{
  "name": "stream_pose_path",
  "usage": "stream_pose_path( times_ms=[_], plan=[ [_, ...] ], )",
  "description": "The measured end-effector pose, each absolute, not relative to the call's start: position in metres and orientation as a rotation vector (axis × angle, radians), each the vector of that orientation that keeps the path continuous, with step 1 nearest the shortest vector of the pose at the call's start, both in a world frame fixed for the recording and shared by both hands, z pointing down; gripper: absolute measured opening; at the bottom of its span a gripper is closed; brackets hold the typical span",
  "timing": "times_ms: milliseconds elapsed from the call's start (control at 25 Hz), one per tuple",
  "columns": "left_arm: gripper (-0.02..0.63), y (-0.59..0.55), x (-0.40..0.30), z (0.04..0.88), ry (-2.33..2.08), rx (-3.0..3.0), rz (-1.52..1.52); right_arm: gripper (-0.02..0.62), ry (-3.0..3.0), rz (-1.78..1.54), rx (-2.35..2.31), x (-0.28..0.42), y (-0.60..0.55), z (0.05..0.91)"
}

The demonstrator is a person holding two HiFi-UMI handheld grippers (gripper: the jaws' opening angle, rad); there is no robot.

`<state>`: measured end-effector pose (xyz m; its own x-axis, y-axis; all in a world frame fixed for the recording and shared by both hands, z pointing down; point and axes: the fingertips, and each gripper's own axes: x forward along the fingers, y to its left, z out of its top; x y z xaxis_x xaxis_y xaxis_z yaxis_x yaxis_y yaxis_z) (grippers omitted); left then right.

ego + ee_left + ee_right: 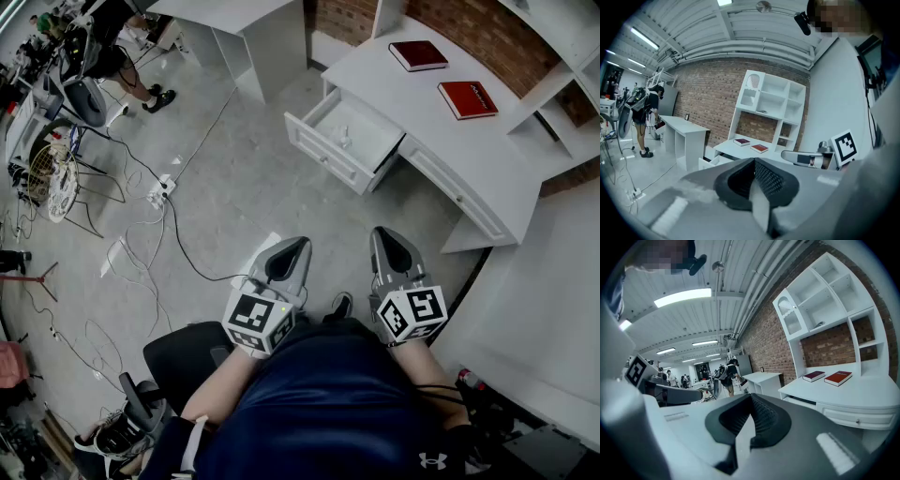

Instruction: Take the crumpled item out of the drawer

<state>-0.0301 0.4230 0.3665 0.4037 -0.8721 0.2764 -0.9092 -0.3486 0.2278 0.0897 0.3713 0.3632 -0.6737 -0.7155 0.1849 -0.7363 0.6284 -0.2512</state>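
Observation:
The white desk (441, 141) stands at the upper right of the head view, with one drawer (323, 150) pulled open toward the floor. A small pale crumpled item (345, 139) lies inside that drawer. Both grippers hang close to the person's body, well short of the desk. The left gripper (298, 243) has its jaws together and holds nothing. Beside it, the right gripper (382, 232) is likewise shut and empty. In the left gripper view the left gripper (753, 160) points toward the open drawer (710, 162). The right gripper (750, 396) faces the desk's front.
Two red books (418, 55) (467, 99) lie on the desk top under a white shelf unit (771, 105). A second white desk (253, 37) stands at the back. Cables and a power strip (161, 192) cross the grey floor. A black chair (183, 361) is behind the person.

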Motion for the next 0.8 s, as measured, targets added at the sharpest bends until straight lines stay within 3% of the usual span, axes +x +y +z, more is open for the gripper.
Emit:
stream_pose_path(
  times_ms=[800],
  plan=[
    [0.003,0.413,-0.002,0.383,-1.663,2.17,0.162,0.002,-2.796,0.617,1.172,0.142,0.351,0.388]
  ],
)
